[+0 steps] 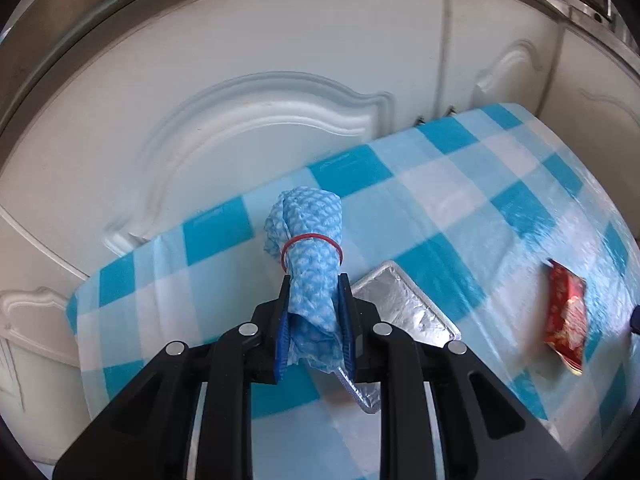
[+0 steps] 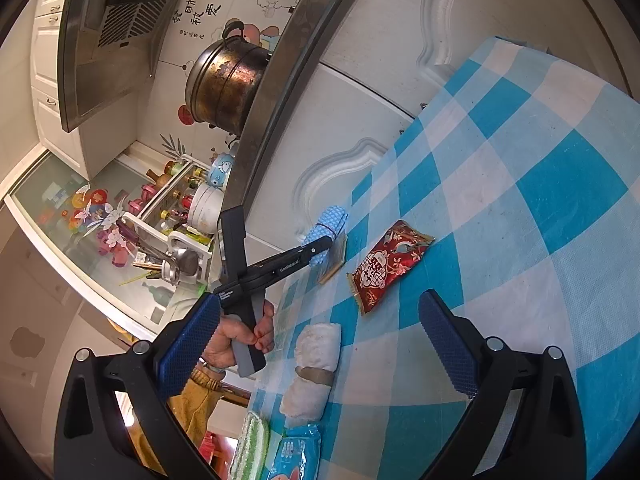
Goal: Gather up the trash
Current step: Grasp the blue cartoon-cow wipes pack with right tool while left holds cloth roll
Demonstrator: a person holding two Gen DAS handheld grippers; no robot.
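Blue cloth roll (image 1: 310, 256) clamped between left fingers (image 1: 285, 300); right fingers (image 2: 448, 344) spread wide, empty.

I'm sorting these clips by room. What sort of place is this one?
Most likely a home kitchen. A range hood hangs over a large metal pot on the counter, a rack of sauce bottles stands by the window, and white panelled cabinet doors stand behind the checked tablecloth.
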